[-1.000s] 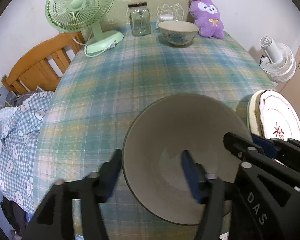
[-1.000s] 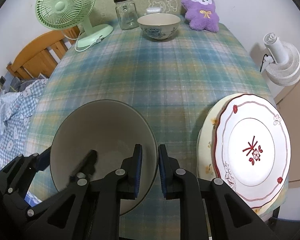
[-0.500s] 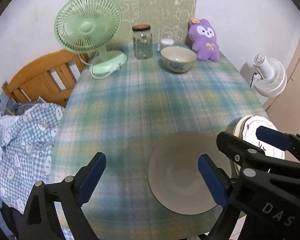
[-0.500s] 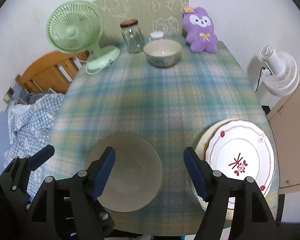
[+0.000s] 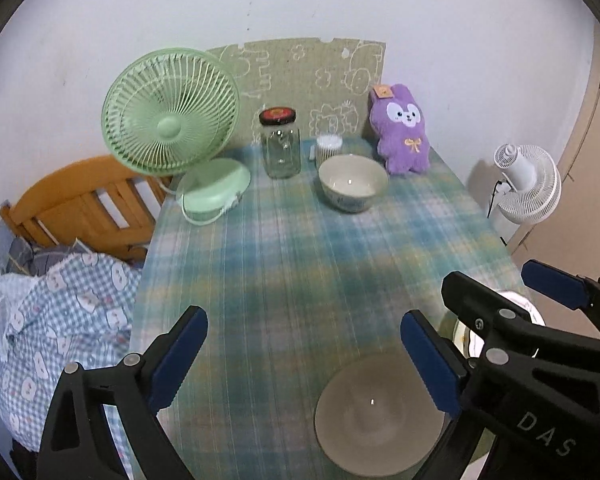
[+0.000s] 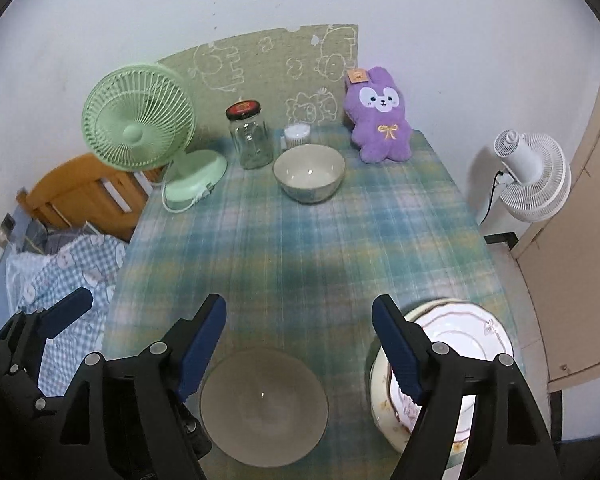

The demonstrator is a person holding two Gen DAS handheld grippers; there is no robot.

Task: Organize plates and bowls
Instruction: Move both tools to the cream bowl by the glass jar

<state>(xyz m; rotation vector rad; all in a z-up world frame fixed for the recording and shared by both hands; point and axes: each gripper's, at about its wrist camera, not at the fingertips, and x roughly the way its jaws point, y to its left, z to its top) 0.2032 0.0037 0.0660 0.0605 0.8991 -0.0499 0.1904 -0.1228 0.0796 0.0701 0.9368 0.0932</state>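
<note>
A plain grey bowl (image 5: 374, 412) stands on the checked tablecloth near the front edge; it also shows in the right wrist view (image 6: 264, 406). A patterned bowl (image 5: 353, 188) stands at the far end, also in the right wrist view (image 6: 309, 173). Stacked plates (image 6: 456, 352) lie at the front right, mostly hidden in the left wrist view (image 5: 470, 340). My left gripper (image 5: 304, 356) is open and empty, raised above the table. My right gripper (image 6: 298, 340) is open and empty, raised above the grey bowl.
At the far end stand a green fan (image 5: 172, 136), a glass jar (image 5: 280, 144), a small white container (image 5: 329, 148) and a purple plush rabbit (image 5: 402, 136). A white fan (image 6: 532, 176) is beyond the right table edge. A wooden chair (image 5: 80, 204) and bedding (image 5: 60, 312) are left.
Both grippers let go of the grey bowl, opened wide and rose up and back. The bowl now rests on the table, small and low in both views.
</note>
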